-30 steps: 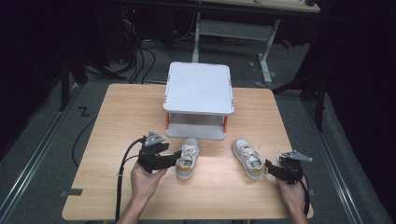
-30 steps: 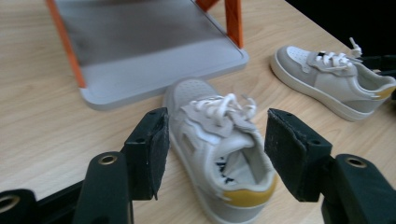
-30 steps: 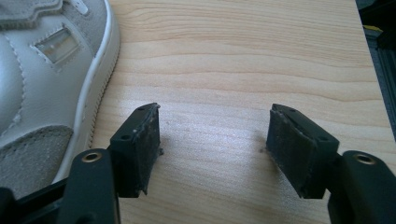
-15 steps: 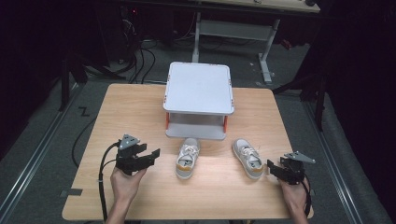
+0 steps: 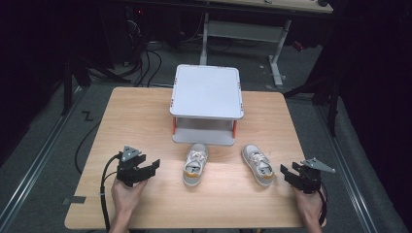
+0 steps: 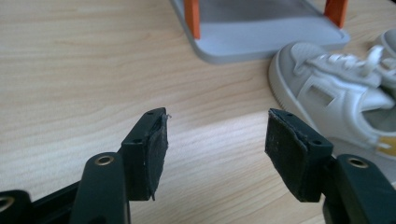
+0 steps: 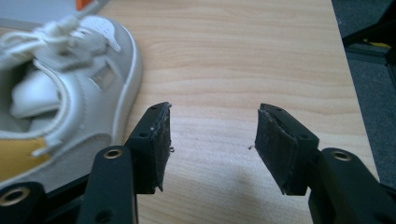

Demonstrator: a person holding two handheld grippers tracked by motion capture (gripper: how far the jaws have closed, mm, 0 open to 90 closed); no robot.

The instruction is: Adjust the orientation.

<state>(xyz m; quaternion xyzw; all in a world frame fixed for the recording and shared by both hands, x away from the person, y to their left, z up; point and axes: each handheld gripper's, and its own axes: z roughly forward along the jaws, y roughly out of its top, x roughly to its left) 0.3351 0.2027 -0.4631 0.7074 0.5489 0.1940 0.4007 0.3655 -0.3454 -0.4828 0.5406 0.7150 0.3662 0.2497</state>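
Near the front edge of the table (image 5: 145,111), you held 2 grippers. Your left gripper (image 5: 151,167) was by the front left corner, jaws apart, holding nothing. Your right gripper (image 5: 286,174) was by the front right corner; its jaws had just been closing, nothing between them. 2 white shoes, the left shoe (image 5: 195,164) and the right shoe (image 5: 257,164), lay between the grippers, just before the grey stand (image 5: 207,92).
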